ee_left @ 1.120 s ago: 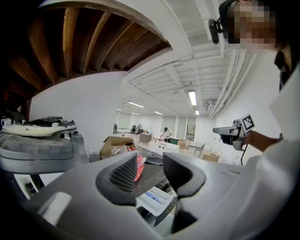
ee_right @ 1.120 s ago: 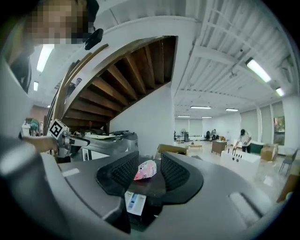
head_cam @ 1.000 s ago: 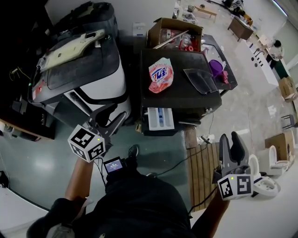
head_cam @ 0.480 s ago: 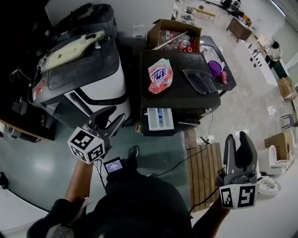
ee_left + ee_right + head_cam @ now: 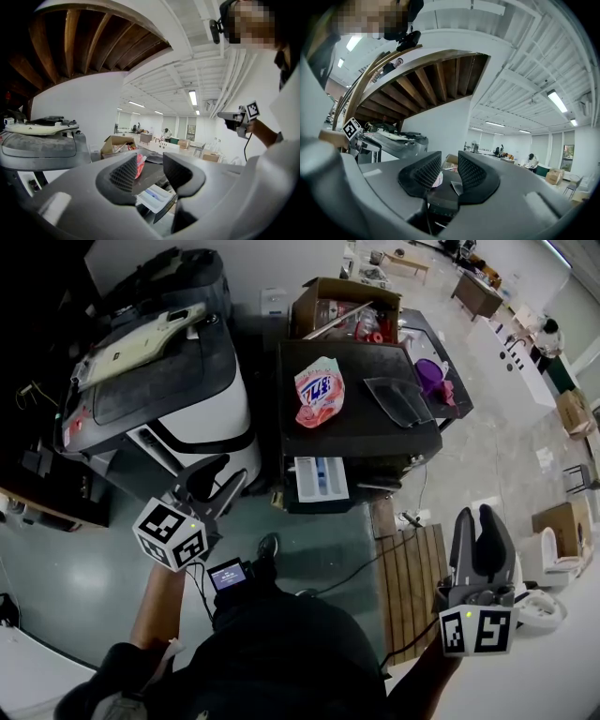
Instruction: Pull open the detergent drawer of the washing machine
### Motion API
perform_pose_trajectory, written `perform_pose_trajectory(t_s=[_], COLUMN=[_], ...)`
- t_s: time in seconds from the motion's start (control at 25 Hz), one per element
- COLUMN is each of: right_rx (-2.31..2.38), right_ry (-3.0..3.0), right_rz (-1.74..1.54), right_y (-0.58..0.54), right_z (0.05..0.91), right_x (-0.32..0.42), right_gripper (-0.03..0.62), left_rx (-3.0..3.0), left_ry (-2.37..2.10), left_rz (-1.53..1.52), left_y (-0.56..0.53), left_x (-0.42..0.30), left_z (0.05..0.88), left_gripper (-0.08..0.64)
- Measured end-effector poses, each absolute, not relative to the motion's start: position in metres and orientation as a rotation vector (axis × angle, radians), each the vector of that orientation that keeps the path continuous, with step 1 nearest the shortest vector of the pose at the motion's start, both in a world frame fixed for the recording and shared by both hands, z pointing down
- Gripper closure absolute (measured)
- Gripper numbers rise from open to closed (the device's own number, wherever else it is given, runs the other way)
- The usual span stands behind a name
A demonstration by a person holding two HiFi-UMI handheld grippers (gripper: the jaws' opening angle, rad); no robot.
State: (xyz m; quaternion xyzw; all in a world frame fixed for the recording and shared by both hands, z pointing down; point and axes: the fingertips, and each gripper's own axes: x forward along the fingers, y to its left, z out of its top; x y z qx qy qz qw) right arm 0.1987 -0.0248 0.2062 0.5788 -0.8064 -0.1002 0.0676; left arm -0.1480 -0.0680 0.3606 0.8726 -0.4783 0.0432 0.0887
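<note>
Detergent drawer (image 5: 317,478) is already out. It's a white tray sticking out of the upper left of the washing machine (image 5: 361,432) front, compartments open to the top. We'd call the pull done; whether it's at full travel we can't tell from this steep overhead angle.

Left hand-held gripper (image 5: 223,476) is the nearer one. Its jaws are spread with nothing between them, and it's aimed roughly at the drawer but well apart from it. Its own view shows the tray through the gap, far off.

Right hand-held gripper (image 5: 477,521) is off to the right over the slatted wooden board (image 5: 409,579), well clear of the machine. Its jaws have just been closing and are now pressed together on nothing.

Risks as we see them:
- The tray overhangs the walkway unsupported. A forward swing of the left hand-held gripper, or a knee, could knock it sideways or shove it back in.
- Regrabbing and pulling harder could load the end stop or pop the tray out of its rails.
- The pink detergent bag (image 5: 319,390) lies on the lid just behind the drawer. A hard jolt could slide it forward into the tray.
</note>
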Motion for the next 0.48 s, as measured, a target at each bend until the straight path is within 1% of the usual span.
perform_pose_trajectory(t_s=[0.48], right_rx=[1.739], right_ry=[-2.423], right_rz=[-0.291], right_y=[-0.0255], right_z=[0.2125], right_x=[0.1962], right_gripper=[0.480], left_rx=[2.595], left_ry=[-1.417], left_rz=[0.128], left_y=[-0.0671], left_x=[-0.1483], left_z=[0.3622], left_gripper=[0.382])
